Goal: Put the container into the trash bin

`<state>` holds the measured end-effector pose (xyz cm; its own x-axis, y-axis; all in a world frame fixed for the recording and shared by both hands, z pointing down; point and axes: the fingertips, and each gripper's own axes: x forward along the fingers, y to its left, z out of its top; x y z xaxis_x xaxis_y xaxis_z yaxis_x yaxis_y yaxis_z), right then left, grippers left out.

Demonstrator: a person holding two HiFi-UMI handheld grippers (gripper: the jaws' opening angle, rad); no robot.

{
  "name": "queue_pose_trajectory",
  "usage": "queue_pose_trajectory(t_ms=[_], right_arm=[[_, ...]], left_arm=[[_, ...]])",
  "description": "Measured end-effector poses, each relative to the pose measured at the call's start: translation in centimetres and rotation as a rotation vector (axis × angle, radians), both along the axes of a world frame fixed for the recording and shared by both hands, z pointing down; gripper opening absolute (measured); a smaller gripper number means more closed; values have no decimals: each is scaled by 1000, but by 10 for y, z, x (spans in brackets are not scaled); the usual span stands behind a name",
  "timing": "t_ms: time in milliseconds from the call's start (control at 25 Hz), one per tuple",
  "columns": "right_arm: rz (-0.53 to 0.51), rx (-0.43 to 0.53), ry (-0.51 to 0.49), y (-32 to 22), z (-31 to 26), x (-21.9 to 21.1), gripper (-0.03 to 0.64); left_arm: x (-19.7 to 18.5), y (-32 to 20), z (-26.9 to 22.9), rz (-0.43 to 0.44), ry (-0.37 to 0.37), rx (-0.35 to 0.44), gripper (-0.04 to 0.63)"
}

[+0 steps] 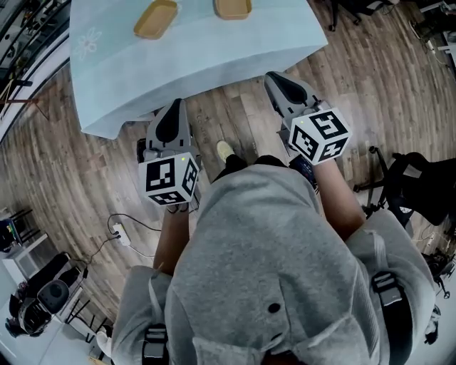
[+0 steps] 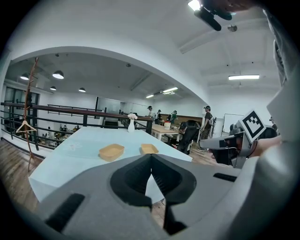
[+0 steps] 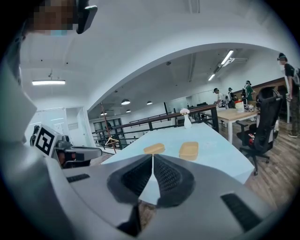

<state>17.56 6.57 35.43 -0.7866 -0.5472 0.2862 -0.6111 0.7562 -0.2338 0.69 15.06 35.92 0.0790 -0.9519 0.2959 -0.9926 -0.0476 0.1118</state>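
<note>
Two shallow tan containers lie on a table with a pale blue cloth: one on the left and one on the right. The left gripper view shows both ahead, left container and right container. In the right gripper view they are the left container and the right container. My left gripper and right gripper hang over the wooden floor short of the table's near edge. Both are shut and empty, left gripper and right gripper. No trash bin is in view.
A white vase with flowers stands at the table's far end. A black office chair and desks with people are to the right. A railing runs behind the table. A power strip lies on the floor, and a dark chair stands at my right.
</note>
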Motion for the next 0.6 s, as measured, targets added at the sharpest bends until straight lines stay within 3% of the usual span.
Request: queue_pose_trajectory(t_ms=[600], right_arm=[[-14, 18, -11, -19, -4, -36, 31]], left_arm=[[-26, -20, -2, 3, -12, 4, 20]])
